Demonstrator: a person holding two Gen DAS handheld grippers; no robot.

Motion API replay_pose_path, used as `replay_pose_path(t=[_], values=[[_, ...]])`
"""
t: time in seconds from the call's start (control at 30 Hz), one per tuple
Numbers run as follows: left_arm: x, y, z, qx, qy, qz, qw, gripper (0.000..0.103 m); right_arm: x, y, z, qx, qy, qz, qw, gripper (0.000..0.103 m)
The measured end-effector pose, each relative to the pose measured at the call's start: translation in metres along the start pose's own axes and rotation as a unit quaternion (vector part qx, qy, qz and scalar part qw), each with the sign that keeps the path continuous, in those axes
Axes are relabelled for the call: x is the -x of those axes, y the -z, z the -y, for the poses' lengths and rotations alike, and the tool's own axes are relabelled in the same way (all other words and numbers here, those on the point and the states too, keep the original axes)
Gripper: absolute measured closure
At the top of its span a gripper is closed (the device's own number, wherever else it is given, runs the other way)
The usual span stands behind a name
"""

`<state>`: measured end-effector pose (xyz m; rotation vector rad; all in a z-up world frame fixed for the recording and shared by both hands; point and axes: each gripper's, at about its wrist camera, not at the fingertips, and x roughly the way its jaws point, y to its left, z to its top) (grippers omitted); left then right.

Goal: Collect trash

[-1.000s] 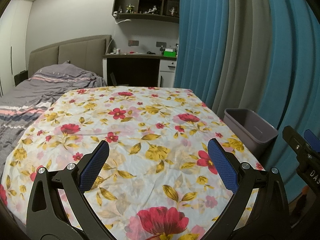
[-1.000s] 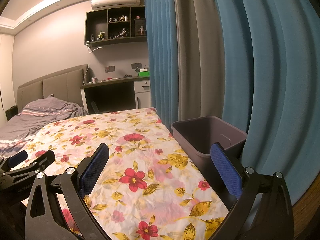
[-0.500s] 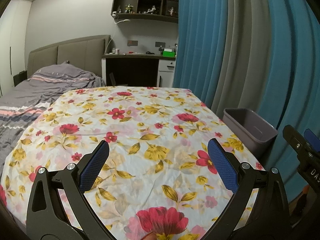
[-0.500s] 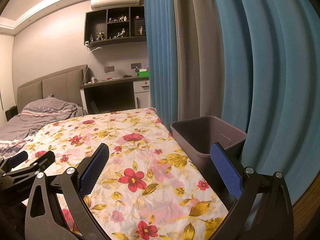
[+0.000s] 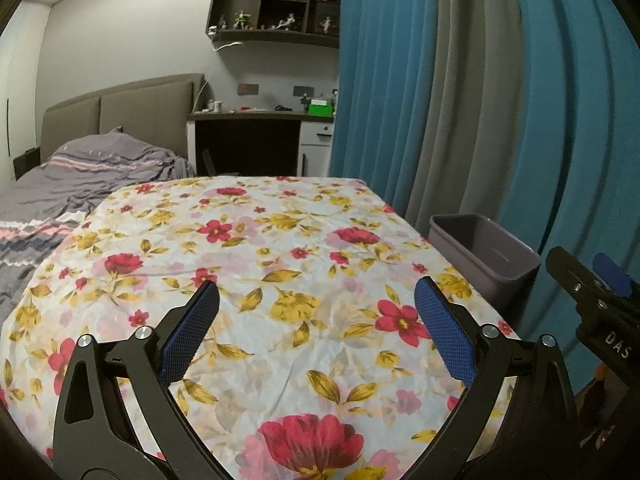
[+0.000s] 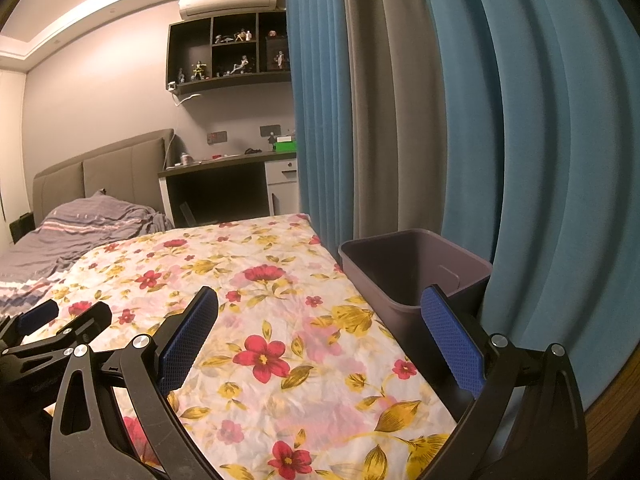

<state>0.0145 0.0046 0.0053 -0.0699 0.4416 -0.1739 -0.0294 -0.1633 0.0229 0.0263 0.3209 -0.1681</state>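
Observation:
A grey-purple plastic bin (image 5: 486, 254) stands on the floor at the right side of the bed, against the curtains; it also shows in the right wrist view (image 6: 416, 268) and looks empty. My left gripper (image 5: 316, 296) is open and empty above the floral sheet (image 5: 280, 264). My right gripper (image 6: 318, 302) is open and empty, over the bed's right edge just short of the bin. No trash item shows on the sheet in either view. The right gripper's fingertip shows at the left wrist view's right edge (image 5: 592, 280).
Blue and grey curtains (image 5: 480, 100) hang along the right. A rumpled grey striped duvet (image 5: 80, 184) lies at the head of the bed. A dark desk (image 5: 256, 136) and wall shelves (image 5: 280, 12) stand at the far wall.
Both grippers have barely moved; the views shift very slightly. Both stay open and empty.

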Motion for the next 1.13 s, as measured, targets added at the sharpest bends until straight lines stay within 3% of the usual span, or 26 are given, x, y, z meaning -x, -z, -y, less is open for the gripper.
replay_pose_path(t=[0.17, 0.53, 1.13], values=[[0.0019, 0.0017, 0.0064, -0.029, -0.009, 0.010, 0.9995, 0.024, -0.0006, -0.0004, -0.0047, -0.006, 0.003, 0.000, 1.000, 0.006], [0.0027, 0.0011, 0.0067, -0.024, 0.000, 0.010, 0.9997, 0.026, -0.0024, 0.0016, -0.0004, -0.008, 0.005, 0.000, 1.000, 0.006], [0.0032, 0.0000, -0.0005, -0.014, -0.018, 0.008, 0.9997, 0.006, 0.0000, -0.0010, 0.0002, -0.024, 0.011, 0.007, 1.000, 0.006]])
